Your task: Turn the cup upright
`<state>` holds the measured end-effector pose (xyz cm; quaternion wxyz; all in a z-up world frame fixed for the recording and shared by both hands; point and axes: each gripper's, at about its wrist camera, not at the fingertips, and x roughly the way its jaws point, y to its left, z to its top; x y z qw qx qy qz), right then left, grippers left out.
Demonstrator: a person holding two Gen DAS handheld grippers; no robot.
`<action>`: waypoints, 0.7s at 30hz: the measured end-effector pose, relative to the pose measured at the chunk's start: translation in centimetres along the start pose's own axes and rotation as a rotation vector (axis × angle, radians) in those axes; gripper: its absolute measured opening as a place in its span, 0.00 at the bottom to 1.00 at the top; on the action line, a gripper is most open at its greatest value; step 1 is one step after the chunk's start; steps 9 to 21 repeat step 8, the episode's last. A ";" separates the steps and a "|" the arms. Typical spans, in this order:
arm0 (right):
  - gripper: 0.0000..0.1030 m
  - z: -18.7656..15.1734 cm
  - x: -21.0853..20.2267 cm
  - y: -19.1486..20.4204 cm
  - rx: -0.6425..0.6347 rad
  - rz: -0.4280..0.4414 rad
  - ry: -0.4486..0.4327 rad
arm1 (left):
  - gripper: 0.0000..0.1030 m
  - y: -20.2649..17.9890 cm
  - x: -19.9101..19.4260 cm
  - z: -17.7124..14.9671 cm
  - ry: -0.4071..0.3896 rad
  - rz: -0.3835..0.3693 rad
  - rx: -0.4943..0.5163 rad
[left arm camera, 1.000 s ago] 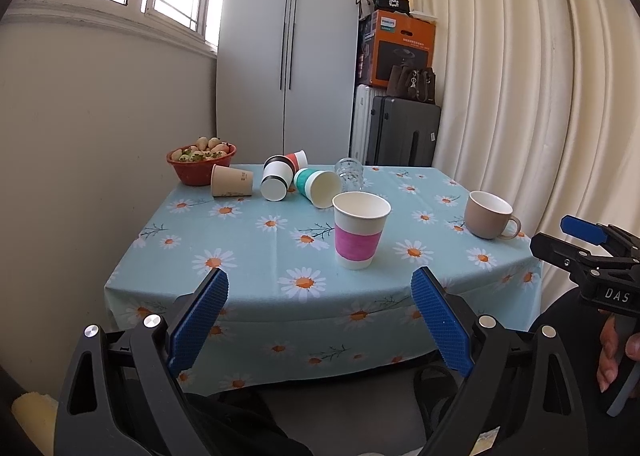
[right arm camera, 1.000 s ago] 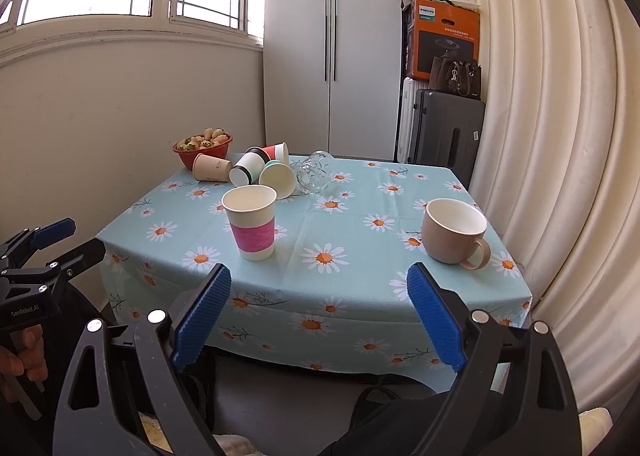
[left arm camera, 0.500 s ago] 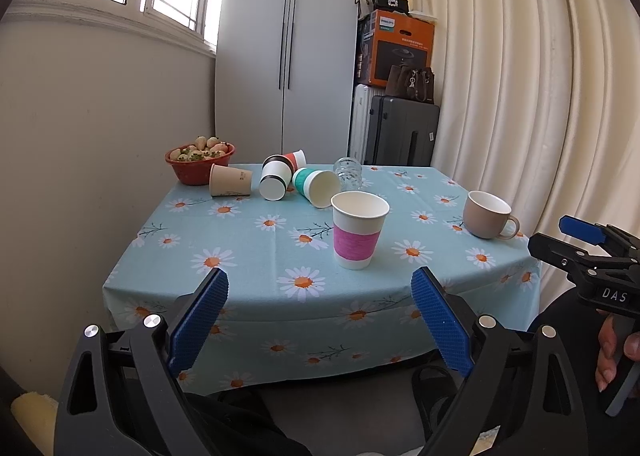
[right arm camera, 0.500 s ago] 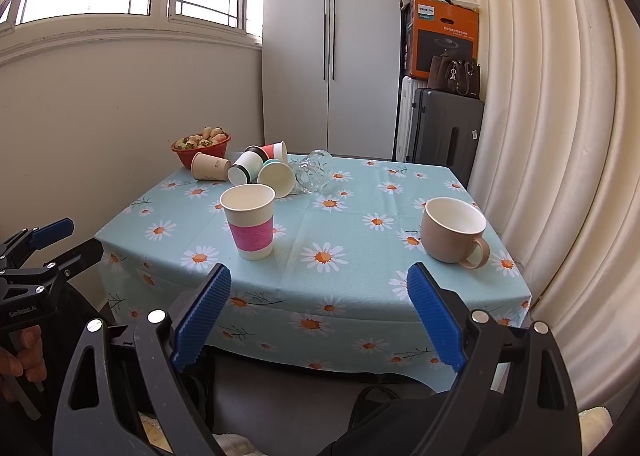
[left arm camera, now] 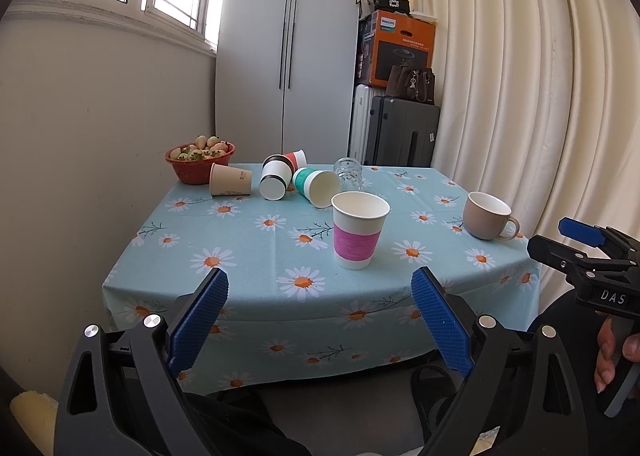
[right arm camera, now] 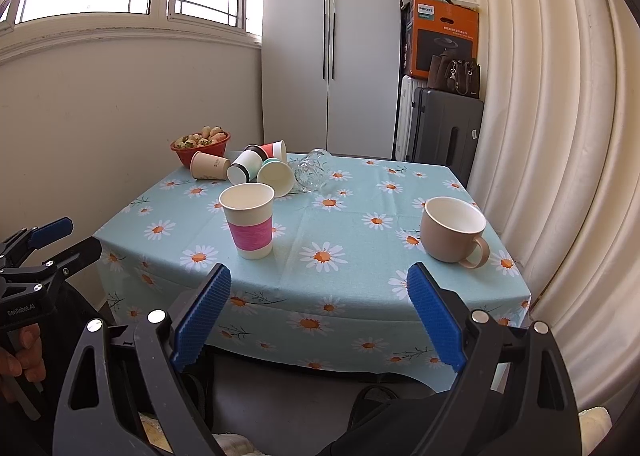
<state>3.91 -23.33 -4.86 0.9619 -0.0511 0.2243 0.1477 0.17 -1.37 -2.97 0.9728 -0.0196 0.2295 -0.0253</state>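
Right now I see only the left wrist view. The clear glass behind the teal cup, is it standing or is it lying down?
Observer: In the right wrist view the clear glass lies on its side, right beside the teal cup.
Operator: And the right jaws, do they hold something?
Observer: No. The right gripper has its jaws wide open, with nothing between them.
Operator: Is there something inside the mug?
Observer: The tan mug stands upright, and its white inside looks empty from this side.
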 end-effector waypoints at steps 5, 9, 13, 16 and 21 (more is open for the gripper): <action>0.86 0.0 0.0 0.0 0.000 0.000 0.000 | 0.88 -0.1 -0.1 -0.1 0.000 0.002 0.001; 0.86 0.0 0.0 0.0 0.001 0.000 0.001 | 0.88 -0.2 -0.1 -0.1 0.001 0.002 0.001; 0.86 0.0 0.0 0.0 0.001 0.000 0.001 | 0.88 -0.2 -0.1 -0.1 0.001 0.002 0.001; 0.86 0.0 0.0 0.0 0.001 0.000 0.001 | 0.88 -0.2 -0.1 -0.1 0.001 0.002 0.001; 0.86 0.0 0.0 0.0 0.001 0.000 0.001 | 0.88 -0.2 -0.1 -0.1 0.001 0.002 0.001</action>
